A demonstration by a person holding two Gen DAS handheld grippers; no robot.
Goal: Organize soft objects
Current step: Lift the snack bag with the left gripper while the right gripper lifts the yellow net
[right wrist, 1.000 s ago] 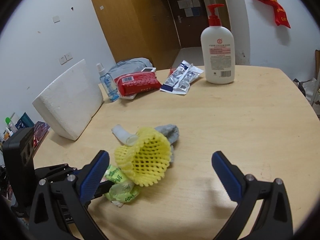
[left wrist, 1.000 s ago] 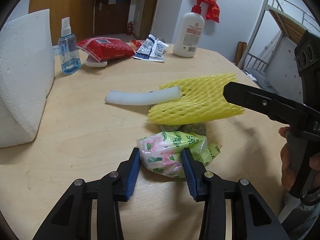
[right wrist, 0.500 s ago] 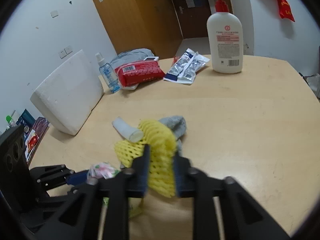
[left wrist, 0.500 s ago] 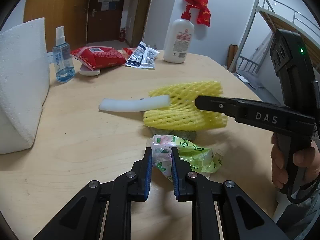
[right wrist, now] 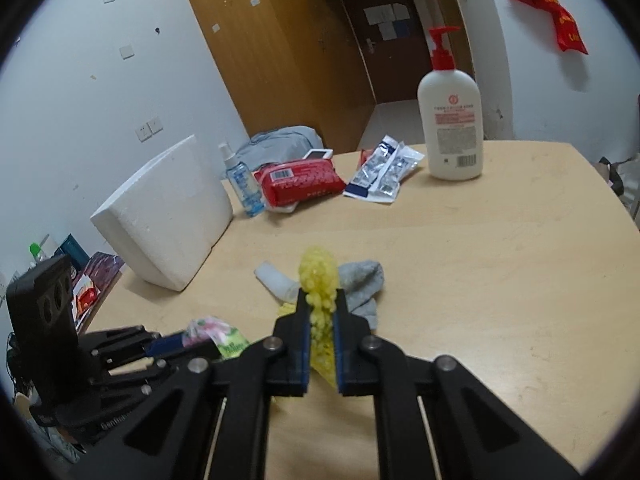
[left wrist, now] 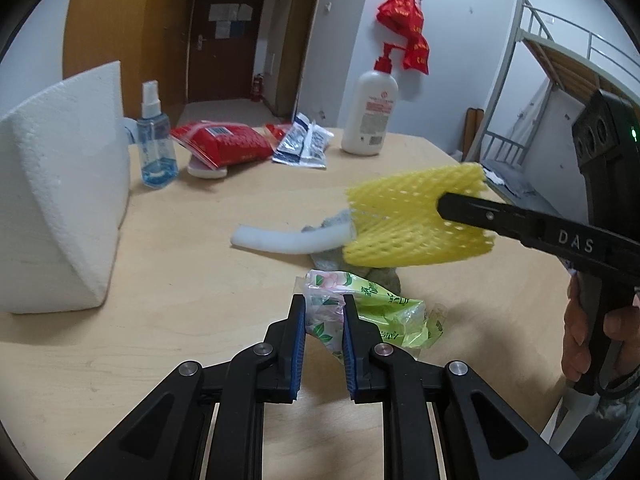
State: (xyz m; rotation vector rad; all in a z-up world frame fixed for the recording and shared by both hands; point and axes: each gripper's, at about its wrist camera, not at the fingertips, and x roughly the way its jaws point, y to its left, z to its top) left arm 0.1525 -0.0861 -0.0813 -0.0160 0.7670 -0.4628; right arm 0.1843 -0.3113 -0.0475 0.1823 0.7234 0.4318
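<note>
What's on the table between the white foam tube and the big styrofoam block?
Nothing: in the left wrist view, bare wooden table separates the white foam tube from the styrofoam block. The right wrist view agrees.

Legible text: "DAS", white capitals, on the black arm of the right tongs [left wrist: 442,206], seen from the left wrist view.

Green tissue pack [left wrist: 376,312]: green Chinese characters on the wrapper, too blurred to read.

Lotion pump bottle [right wrist: 454,128]: round red logo, red band of small print and a barcode on the label; none of it readable.

Red packet [right wrist: 298,182]: white barcode sticker, digits not resolvable.

Red hanging decoration [left wrist: 408,34] on the far wall: gold characters, not readable.

Papers on the far door [right wrist: 386,18]: print too small.
</note>
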